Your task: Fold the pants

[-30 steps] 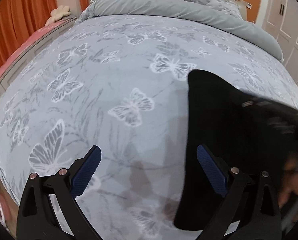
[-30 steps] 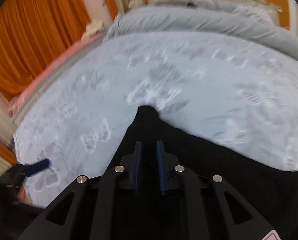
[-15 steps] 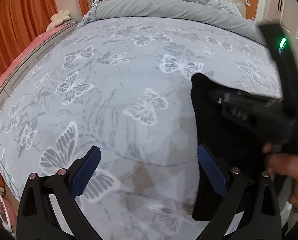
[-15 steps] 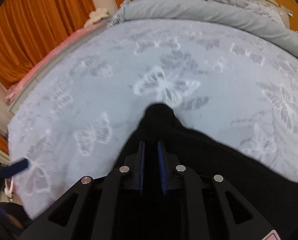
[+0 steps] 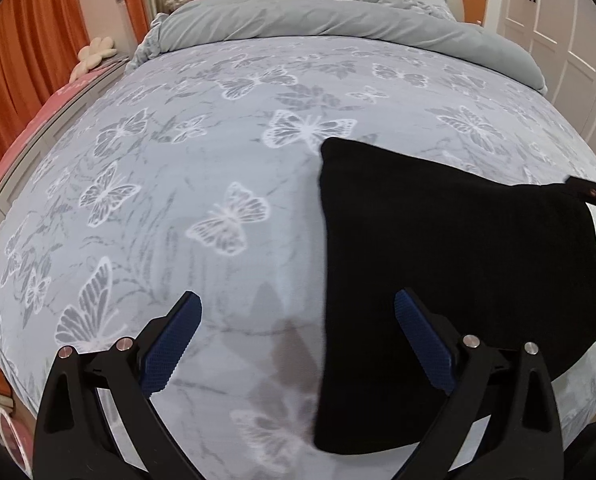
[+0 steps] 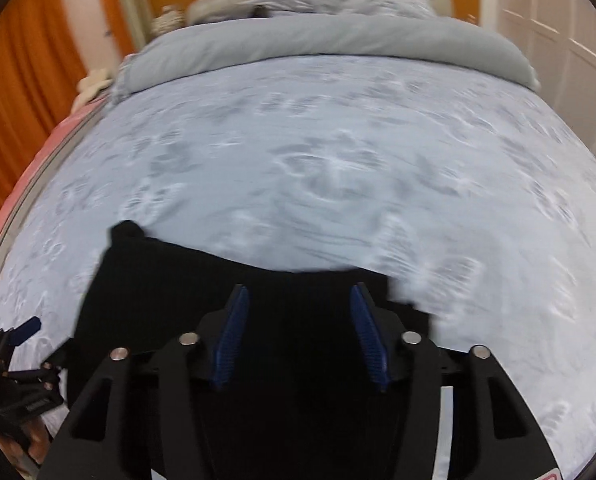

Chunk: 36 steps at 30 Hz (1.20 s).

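On bed (image 5: 258, 160), black pants (image 5: 437, 240), both tools parted

One pair of black pants (image 5: 437, 248) lies folded on one bed, which is covered by one grey-blue sheet (image 5: 202, 168) printed with white butterflies (roughly a dozen can be made out, though those at the edges blur together). One plain grey duvet (image 5: 337, 20) is bunched at the head of the bed. Two grippers are in view: the left gripper (image 5: 298, 340) and the right gripper (image 6: 298, 332), each with two blue-padded fingers. One flower-shaped cushion (image 5: 96, 51) sits at the left.
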Tool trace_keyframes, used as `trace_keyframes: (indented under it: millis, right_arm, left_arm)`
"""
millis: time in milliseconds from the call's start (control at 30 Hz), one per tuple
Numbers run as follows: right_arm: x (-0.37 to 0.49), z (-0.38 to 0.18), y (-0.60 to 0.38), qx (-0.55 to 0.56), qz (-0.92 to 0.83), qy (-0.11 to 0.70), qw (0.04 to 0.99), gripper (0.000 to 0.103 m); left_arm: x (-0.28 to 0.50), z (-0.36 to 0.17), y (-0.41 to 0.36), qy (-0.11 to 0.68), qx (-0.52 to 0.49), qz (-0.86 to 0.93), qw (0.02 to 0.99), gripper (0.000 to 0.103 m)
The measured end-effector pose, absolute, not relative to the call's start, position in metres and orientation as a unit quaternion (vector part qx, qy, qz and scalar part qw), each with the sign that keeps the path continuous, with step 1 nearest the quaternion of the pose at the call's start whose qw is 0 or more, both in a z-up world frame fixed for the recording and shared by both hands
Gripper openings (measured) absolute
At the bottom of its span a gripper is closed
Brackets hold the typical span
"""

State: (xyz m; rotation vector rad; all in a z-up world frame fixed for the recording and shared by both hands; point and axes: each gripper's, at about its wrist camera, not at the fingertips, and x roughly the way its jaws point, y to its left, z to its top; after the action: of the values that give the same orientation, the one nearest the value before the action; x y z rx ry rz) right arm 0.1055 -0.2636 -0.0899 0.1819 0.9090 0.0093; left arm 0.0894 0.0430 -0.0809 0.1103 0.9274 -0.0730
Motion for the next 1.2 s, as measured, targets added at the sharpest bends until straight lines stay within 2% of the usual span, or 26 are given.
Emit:
trace_keyframes:
  millis: [100,333,500,533,567,600,633,733,767,833,867,933,1000,1067,1133,1200]
  right_arm:
    - [0.093,-0.097,-0.295,0.117,-0.001,0.447,0.887,0.059]
    - [0.087,-0.110,-0.328,0.160,0.002,0.455,0.876,0.059]
    - [0.114,-0.133,-0.313,0.184,0.060,0.467,0.863,0.059]
    - [0.121,-0.137,-0.305,0.174,0.066,0.467,0.864,0.039]
    - [0.125,-0.137,-0.296,0.163,0.075,0.465,0.867,0.027]
    - [0.125,-0.131,-0.289,0.154,0.078,0.459,0.871,0.019]
    - [0.119,-0.112,-0.278,0.134,0.080,0.432,0.888,0.016]
    - [0.097,-0.069,-0.258,0.052,0.059,0.365,0.928,0.015]
    - [0.097,-0.071,-0.258,0.022,0.024,0.365,0.930,0.014]
    - [0.116,-0.108,-0.273,0.010,-0.019,0.439,0.898,0.018]
    - [0.125,-0.131,-0.287,0.050,-0.028,0.485,0.873,0.020]
    - [0.116,-0.122,-0.301,0.117,-0.028,0.461,0.879,0.020]
    - [0.096,-0.083,-0.290,0.086,-0.028,0.388,0.917,0.021]
    - [0.084,-0.065,-0.278,0.079,0.002,0.355,0.932,0.021]
    - [0.092,-0.079,-0.268,0.090,0.041,0.388,0.916,0.021]
    - [0.114,-0.124,-0.267,0.070,0.022,0.488,0.870,0.017]
  left_arm:
    - [0.090,-0.083,0.031,0.446,0.056,-0.039,0.893,0.096]
    - [0.095,-0.091,-0.003,0.450,0.066,-0.057,0.889,0.096]
    - [0.095,-0.098,-0.029,0.444,0.093,-0.066,0.889,0.097]
    - [0.094,-0.099,-0.032,0.440,0.099,-0.063,0.890,0.097]
    - [0.093,-0.099,-0.033,0.434,0.108,-0.062,0.892,0.097]
    - [0.091,-0.099,-0.034,0.428,0.115,-0.062,0.894,0.097]
    - [0.091,-0.098,-0.033,0.426,0.119,-0.063,0.895,0.097]
    - [0.094,-0.096,-0.030,0.425,0.119,-0.064,0.895,0.098]
    - [0.096,-0.097,-0.028,0.429,0.114,-0.064,0.894,0.098]
    - [0.100,-0.099,-0.027,0.437,0.103,-0.068,0.891,0.098]
    - [0.102,-0.100,-0.026,0.442,0.097,-0.072,0.889,0.098]
    - [0.103,-0.100,-0.026,0.446,0.092,-0.074,0.887,0.098]
    - [0.102,-0.098,-0.024,0.445,0.092,-0.069,0.888,0.098]
    - [0.101,-0.098,-0.022,0.446,0.089,-0.066,0.888,0.098]
    - [0.101,-0.099,-0.021,0.447,0.088,-0.067,0.888,0.098]
    - [0.101,-0.101,-0.021,0.447,0.089,-0.066,0.888,0.098]
